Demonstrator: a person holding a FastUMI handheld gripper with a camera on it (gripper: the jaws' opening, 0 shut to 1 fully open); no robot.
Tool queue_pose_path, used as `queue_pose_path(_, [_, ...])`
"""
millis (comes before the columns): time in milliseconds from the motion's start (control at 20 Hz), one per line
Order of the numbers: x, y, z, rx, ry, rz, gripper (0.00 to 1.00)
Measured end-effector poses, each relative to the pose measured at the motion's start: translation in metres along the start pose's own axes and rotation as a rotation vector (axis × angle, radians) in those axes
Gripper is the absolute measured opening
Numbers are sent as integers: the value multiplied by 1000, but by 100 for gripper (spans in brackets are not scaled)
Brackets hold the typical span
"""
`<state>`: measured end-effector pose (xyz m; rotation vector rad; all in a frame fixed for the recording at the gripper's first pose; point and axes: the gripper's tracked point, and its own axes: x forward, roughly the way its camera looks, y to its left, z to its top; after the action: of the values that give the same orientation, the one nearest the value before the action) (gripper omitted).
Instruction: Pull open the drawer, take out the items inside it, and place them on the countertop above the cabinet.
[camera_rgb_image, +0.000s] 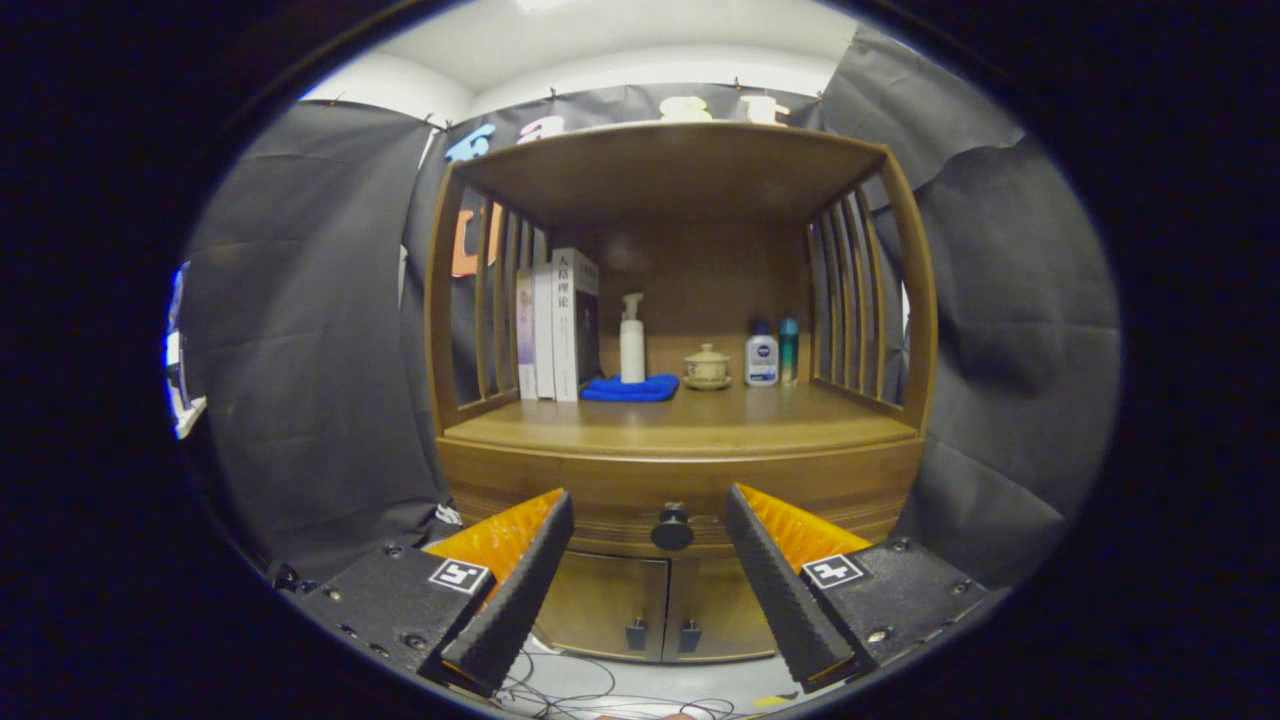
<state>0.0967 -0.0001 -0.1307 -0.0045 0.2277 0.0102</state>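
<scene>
With the drawer (680, 490) still closed, your gripper (648, 500) hangs wide open — bring its fingers around the knob (672, 527) and close.

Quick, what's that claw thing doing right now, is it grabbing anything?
Gripper: open, holding nothing; its fingers stand apart on either side of the drawer knob, not touching it.

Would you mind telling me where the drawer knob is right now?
The drawer knob sits on the closed drawer front, below the countertop and above the two cabinet doors, just ahead between the open tongs.
</scene>
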Motion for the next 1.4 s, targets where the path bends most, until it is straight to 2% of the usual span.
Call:
queue_pose_path(300, [48,-13,-26,-4,67,-52,98])
queue_pose_path(500, [83,-17,-50,13,128,-72,92])
queue_pose_path(650, [100,-25,-60,4,156,-112,82])
queue_pose_path(800, [114,-21,-65,27,169,-108,70])
queue_pose_path(850, [117,-23,-67,30,180,-116,62])
queue_pose_path(950, [122,-24,-68,33,189,-133,52])
queue_pose_path(1100, [124,-28,-69,19,182,-163,50])
queue_pose_path(1150, [125,-27,-68,28,179,-167,46])
queue_pose_path(1400, [125,-26,-71,39,204,-159,40])
